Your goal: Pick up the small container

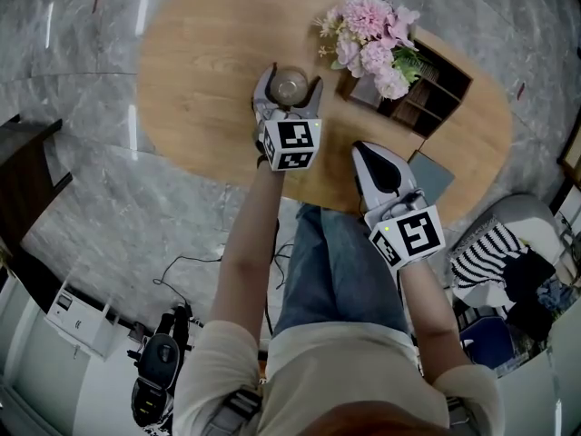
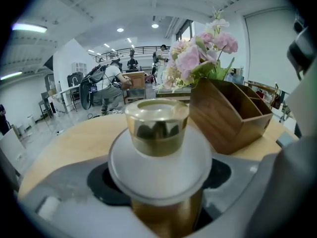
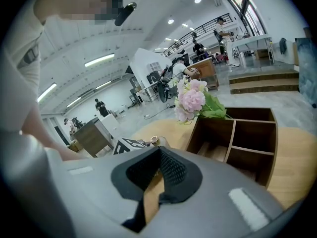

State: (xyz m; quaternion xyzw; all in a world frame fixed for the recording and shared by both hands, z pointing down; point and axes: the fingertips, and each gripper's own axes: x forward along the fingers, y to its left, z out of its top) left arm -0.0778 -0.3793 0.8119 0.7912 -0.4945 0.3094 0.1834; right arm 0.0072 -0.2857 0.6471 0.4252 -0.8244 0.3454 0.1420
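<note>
Left gripper (image 1: 292, 78), astride small container (image 2: 157, 130), upright

The small container (image 1: 290, 86) stands on the table (image 1: 200, 80), left of the flowers (image 1: 368, 42).

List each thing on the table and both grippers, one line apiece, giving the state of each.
small container: upright on the table, golden cap on, standing between the left gripper's jaws.
left gripper: open, one jaw on either side of the container, apparently not clamping it.
right gripper: shut, empty.
wooden organiser: upright, visible compartments empty.
flowers: upright at one end of the organiser.
</note>
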